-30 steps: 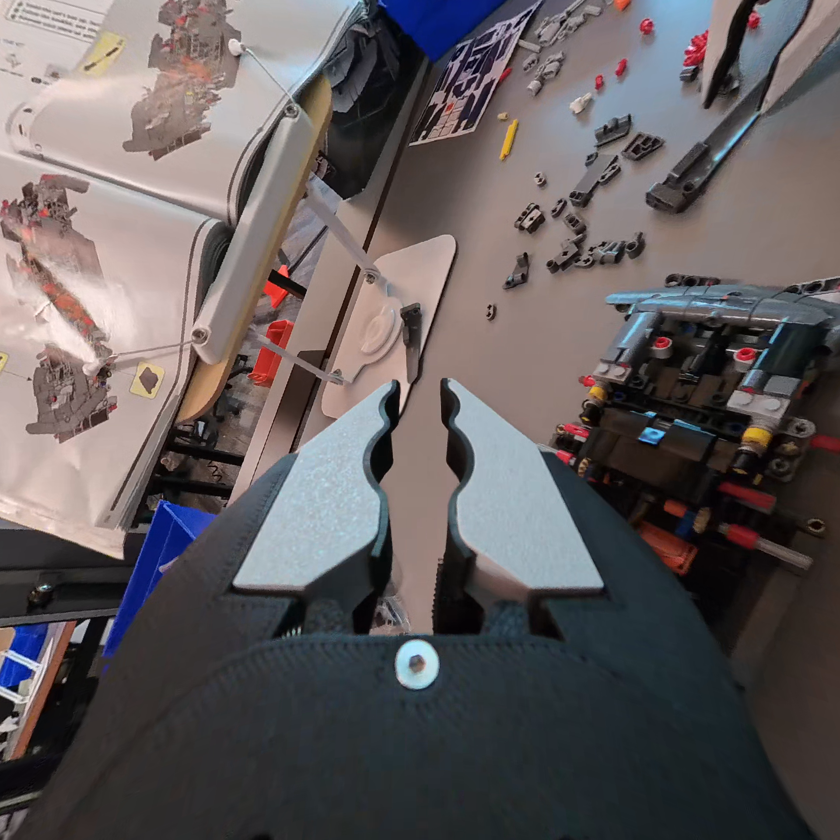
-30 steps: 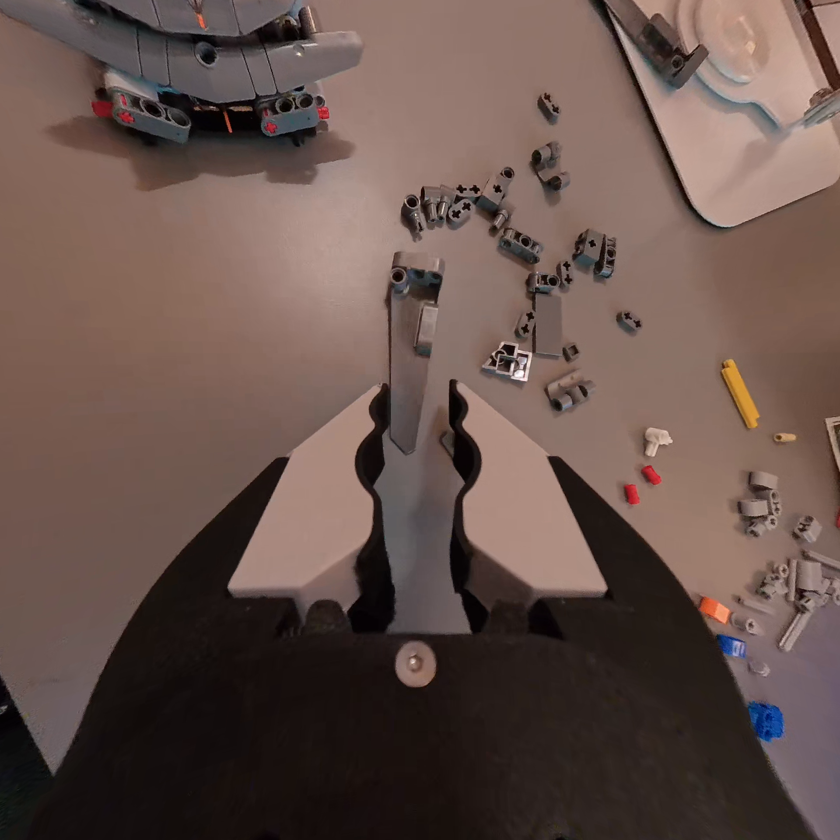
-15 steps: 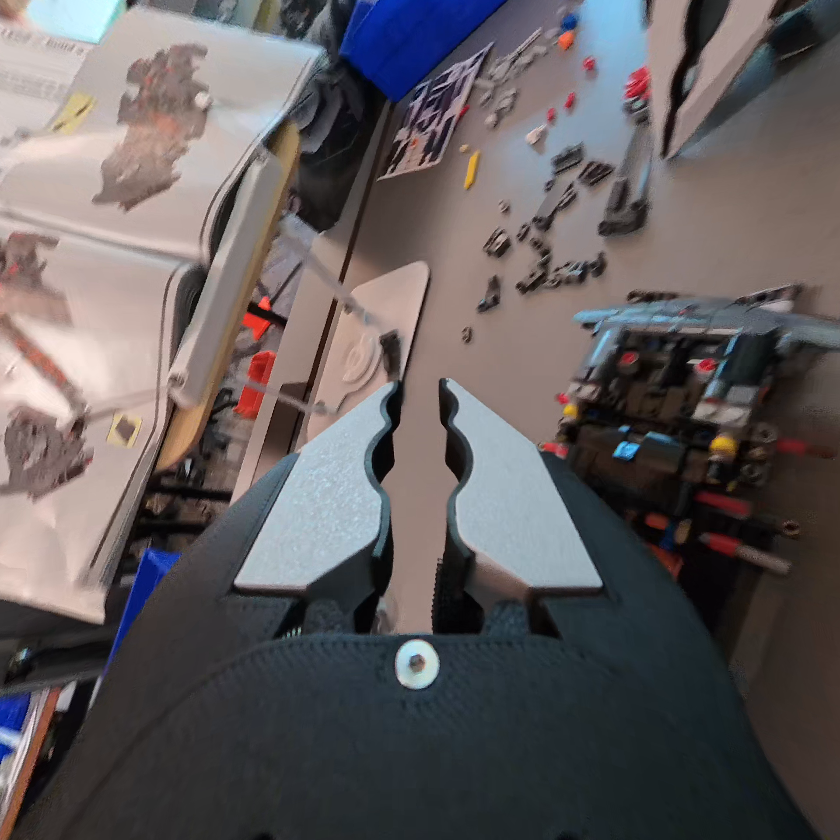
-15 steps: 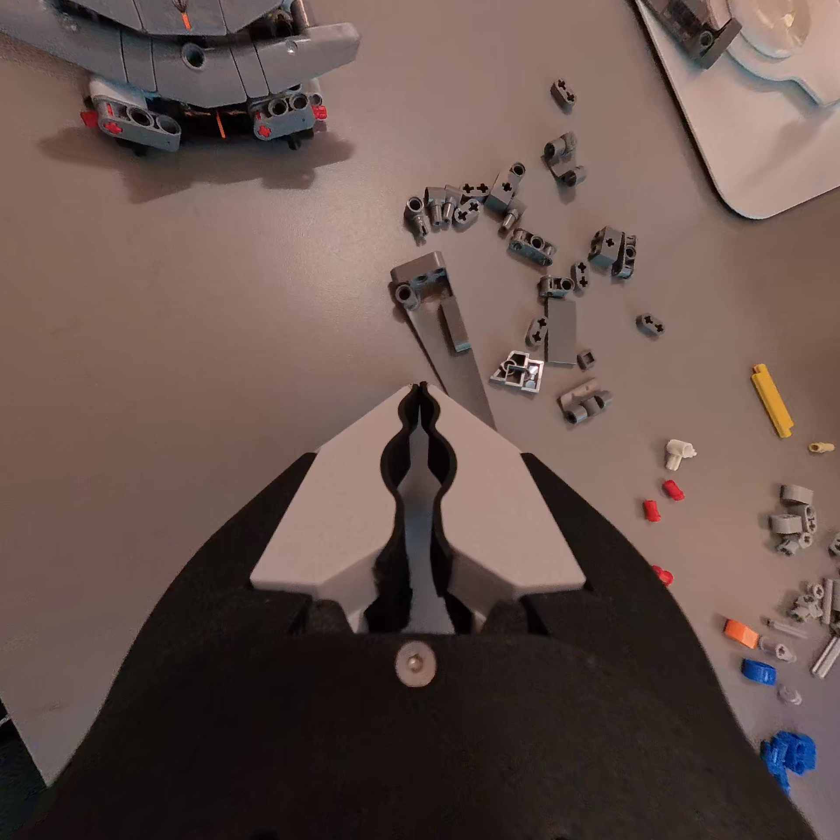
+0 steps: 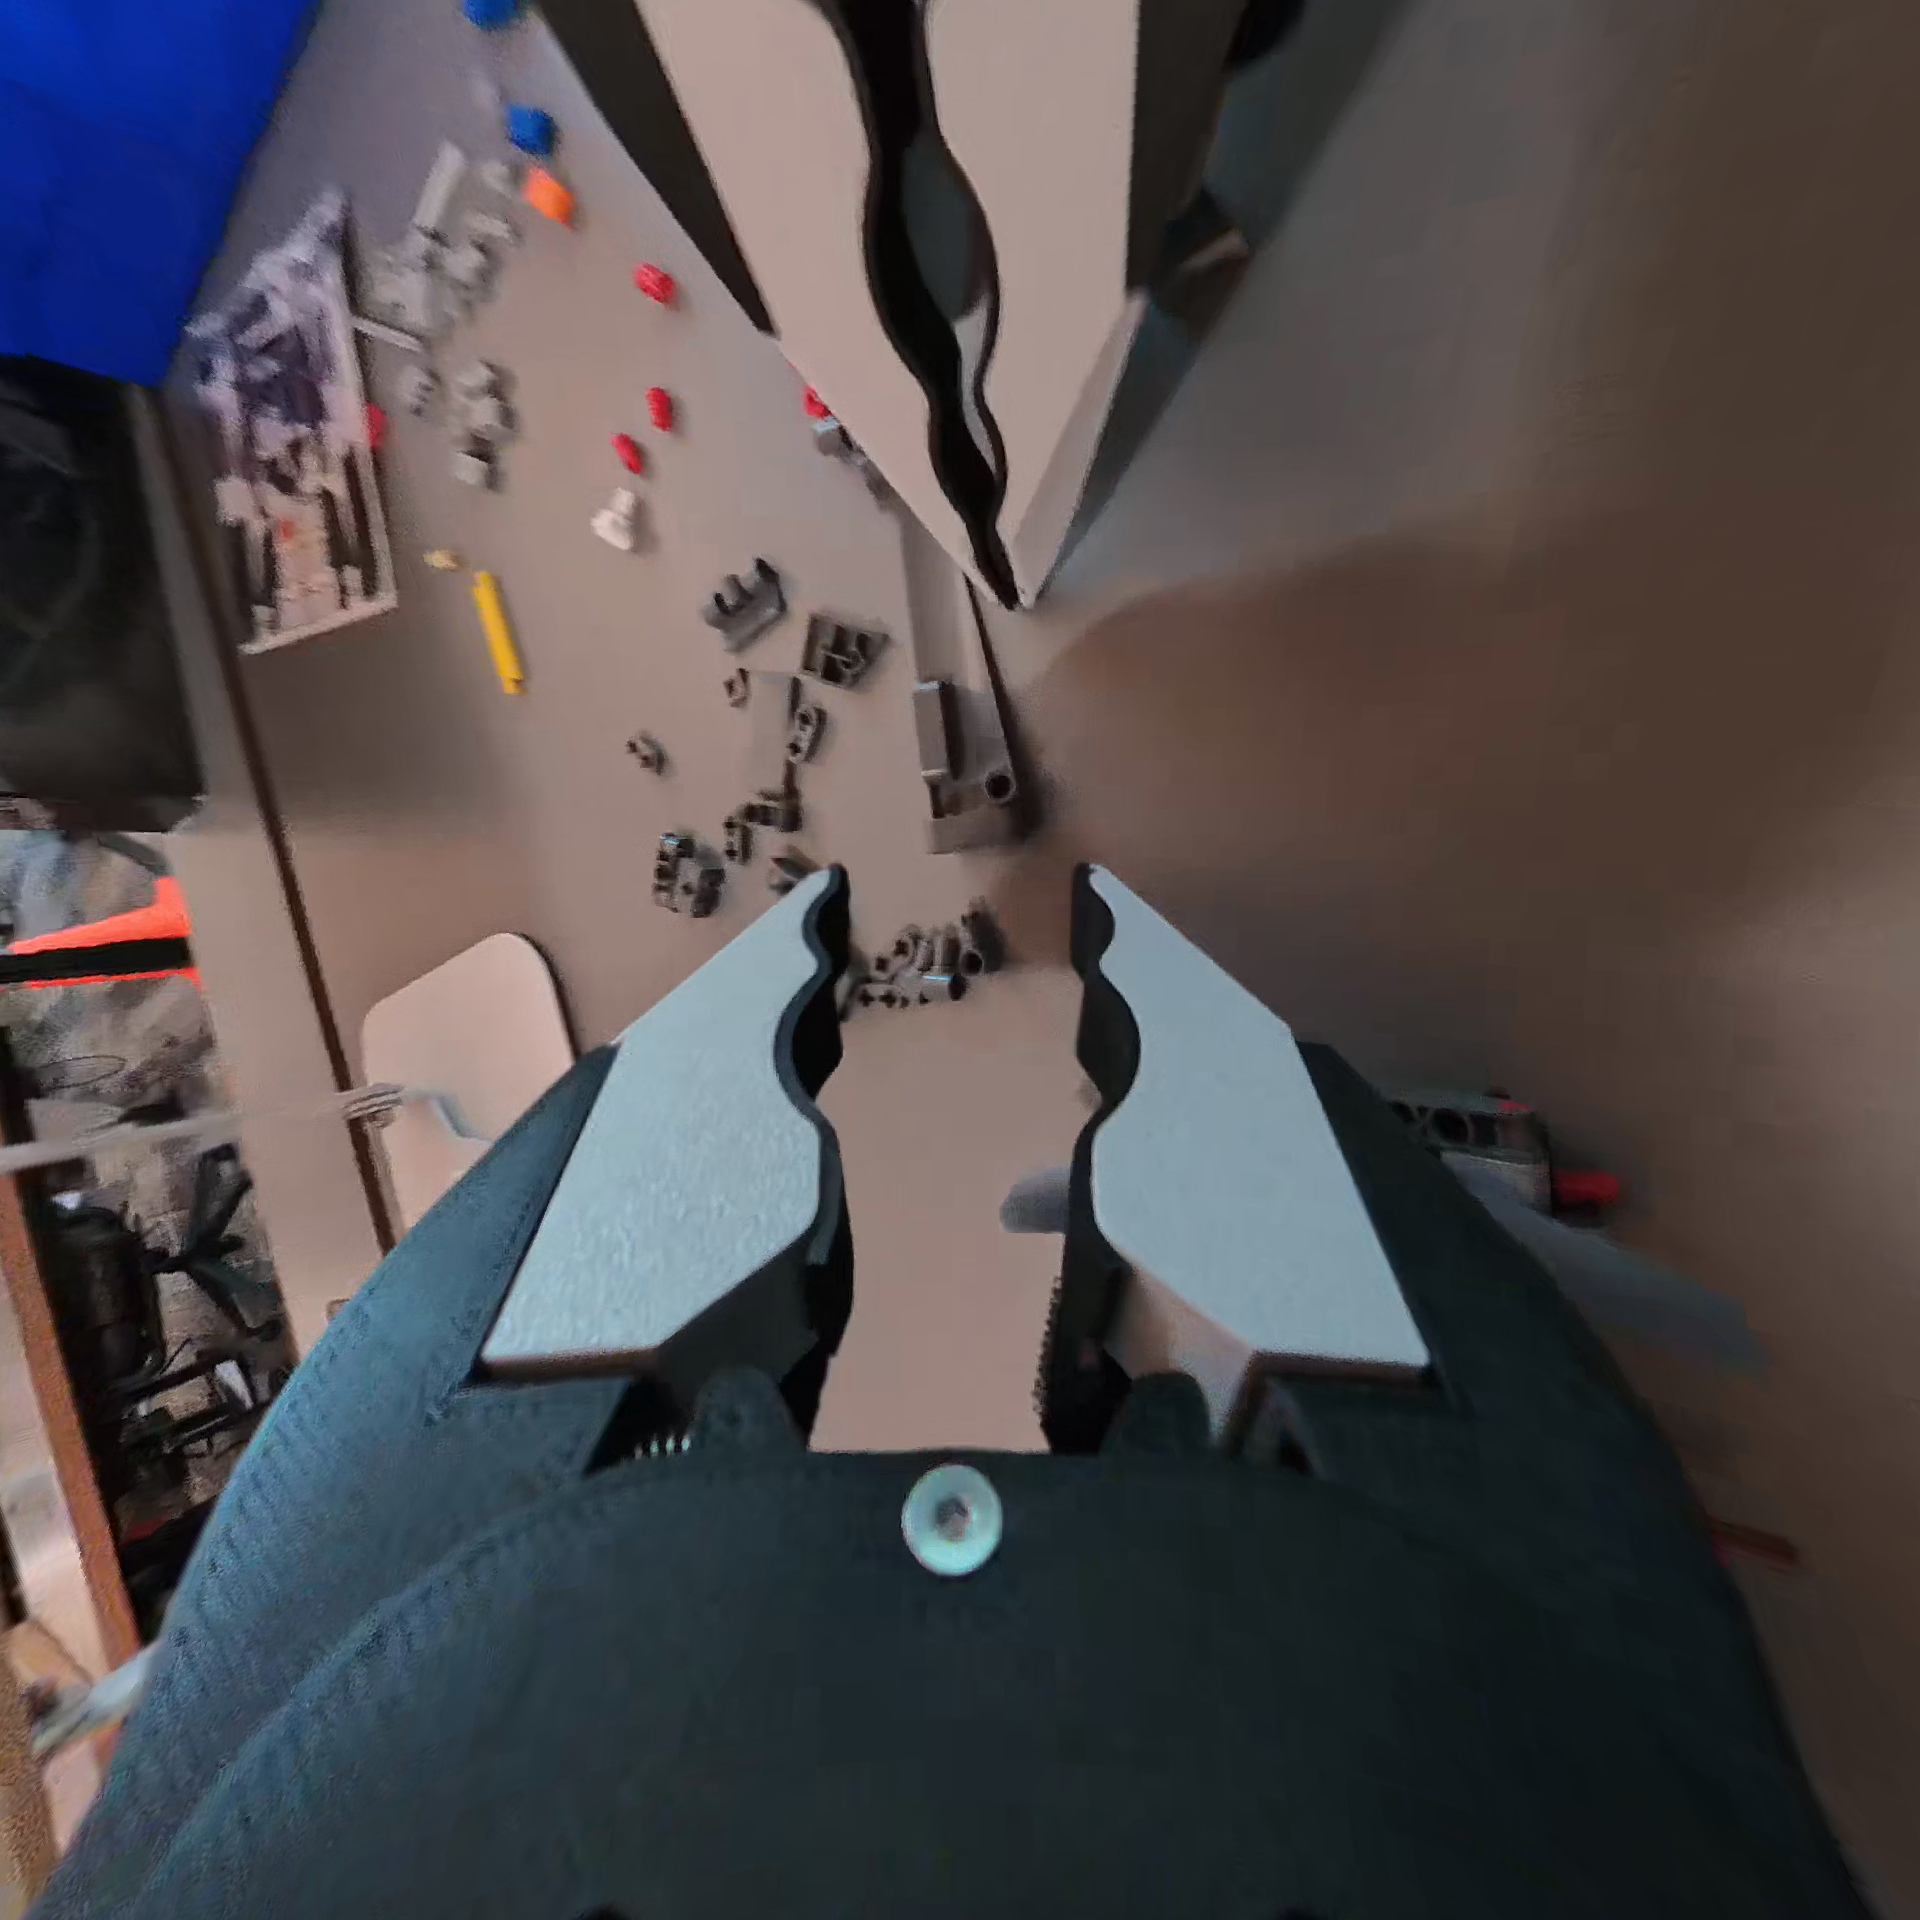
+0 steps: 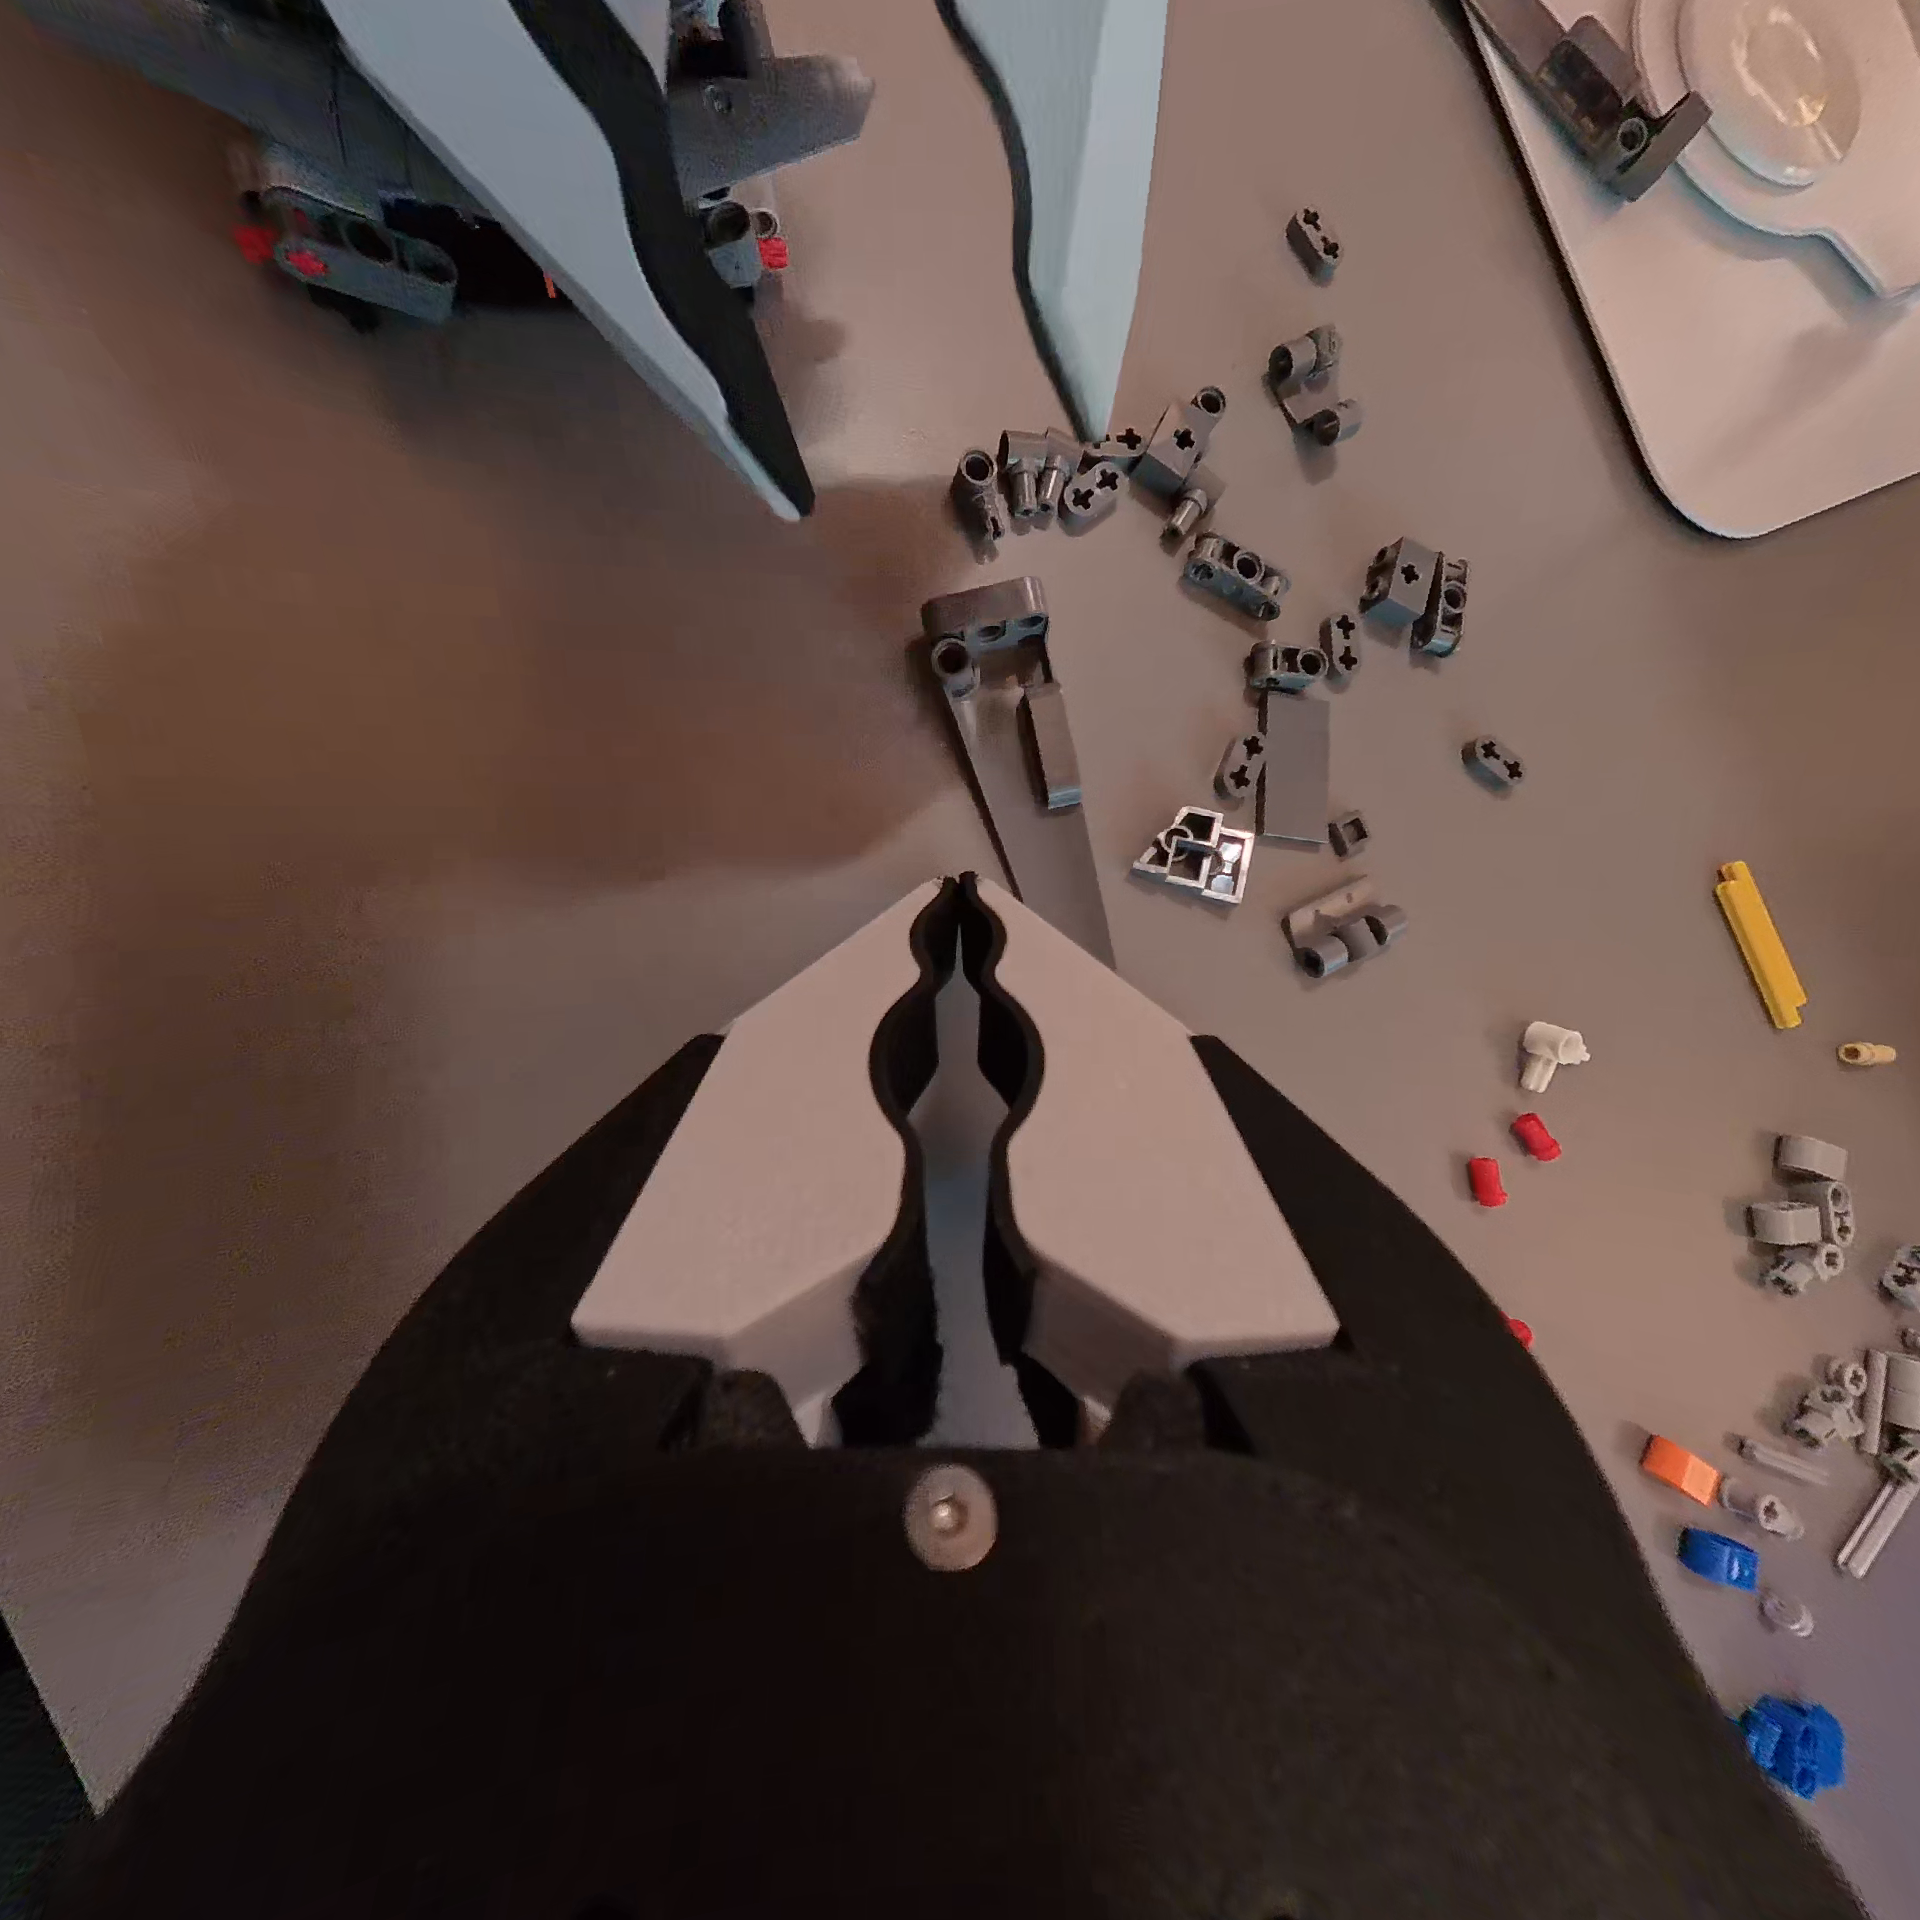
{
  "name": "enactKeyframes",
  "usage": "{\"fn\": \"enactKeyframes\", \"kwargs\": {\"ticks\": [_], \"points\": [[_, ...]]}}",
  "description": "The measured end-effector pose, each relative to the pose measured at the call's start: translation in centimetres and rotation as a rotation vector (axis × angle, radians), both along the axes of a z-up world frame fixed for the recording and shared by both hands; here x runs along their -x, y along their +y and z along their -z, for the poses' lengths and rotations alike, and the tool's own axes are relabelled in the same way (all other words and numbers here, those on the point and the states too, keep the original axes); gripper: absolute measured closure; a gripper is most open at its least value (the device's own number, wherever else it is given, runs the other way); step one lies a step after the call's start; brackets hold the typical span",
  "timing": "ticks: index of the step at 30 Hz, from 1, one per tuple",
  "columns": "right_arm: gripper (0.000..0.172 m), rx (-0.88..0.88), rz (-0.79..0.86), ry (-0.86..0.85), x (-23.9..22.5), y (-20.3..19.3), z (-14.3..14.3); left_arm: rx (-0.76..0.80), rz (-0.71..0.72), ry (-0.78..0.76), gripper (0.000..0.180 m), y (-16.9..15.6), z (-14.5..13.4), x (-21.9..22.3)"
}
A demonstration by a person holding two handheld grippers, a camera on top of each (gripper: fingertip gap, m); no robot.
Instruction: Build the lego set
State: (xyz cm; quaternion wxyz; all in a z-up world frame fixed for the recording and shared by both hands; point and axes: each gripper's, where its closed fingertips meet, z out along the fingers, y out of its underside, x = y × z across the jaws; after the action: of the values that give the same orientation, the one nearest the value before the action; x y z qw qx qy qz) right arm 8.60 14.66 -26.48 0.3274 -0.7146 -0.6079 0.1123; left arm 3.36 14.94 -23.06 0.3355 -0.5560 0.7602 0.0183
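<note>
The long grey wedge panel (image 6: 1049, 862) lies flat on the tabletop (image 6: 416, 727). Its thick, holed end points away from the right gripper (image 6: 961, 881) and its narrow end runs under that gripper's right finger. The right gripper's fingers are closed tip to tip, with nothing visible between the tips. They sit just beside the panel's left edge, not around it, so the panel rests on the tabletop and is not held. In the left wrist view the same closed tips (image 5: 1003, 592) come down at the panel's narrow end (image 5: 961, 769); whether they touch it cannot be told.

The left gripper (image 5: 956, 883) comes in from the opposite side with its fingers (image 5: 727, 1091) set wide and nothing between the pads. It hovers over a small cluster of dark grey connectors (image 5: 925, 961), which lies just past the panel's thick end. The gap looks wide enough to take in either the cluster or the panel's thick end.

The loose parts are spread in a single layer, which probably keeps each one visible and reachable. They include more grey connectors (image 6: 1236, 571), a yellow bar (image 6: 1756, 940) and red pins (image 6: 1532, 1132). The partly built grey model (image 6: 364, 239) stands well apart at the far left, and a white stand base (image 6: 1766, 312) sits at the far right.
</note>
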Motion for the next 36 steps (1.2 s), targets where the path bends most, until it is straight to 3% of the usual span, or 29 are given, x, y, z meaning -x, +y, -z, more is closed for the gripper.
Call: {"fn": "enactKeyframes", "kwargs": {"ticks": [6,11,16,19,24,30,36], "points": [[0.172,0.010,-0.028,0.015,0.0,-0.1,0.0,0.058,-0.006,0.046,0.140,0.9,2.4,-0.7],[0.172,0.024,-0.037,0.038,0.1,-0.1,0.0,0.056,-0.008,0.041,0.159,1.8,2.9,-1.4],[0.172,0.016,-0.052,0.039,0.1,-0.1,0.0,0.081,0.022,0.054,0.159,1.9,2.9,-1.9],[0.172,-0.074,-0.055,0.012,-0.4,0.5,-0.3,0.117,0.015,0.060,0.159,1.9,2.9,-1.8],[0.155,-0.346,-0.138,-0.006,-0.2,1.0,-2.6,0.352,-0.038,0.002,0.159,1.5,2.7,-1.7],[0.168,-0.567,-0.220,-0.183,0.3,2.0,-2.1,0.631,-0.056,-0.110,0.159,1.0,1.1,-2.1],[0.172,-0.494,-0.229,-0.145,1.0,1.6,-2.7,0.630,-0.066,-0.124,0.160,0.9,0.7,-1.2]]}}
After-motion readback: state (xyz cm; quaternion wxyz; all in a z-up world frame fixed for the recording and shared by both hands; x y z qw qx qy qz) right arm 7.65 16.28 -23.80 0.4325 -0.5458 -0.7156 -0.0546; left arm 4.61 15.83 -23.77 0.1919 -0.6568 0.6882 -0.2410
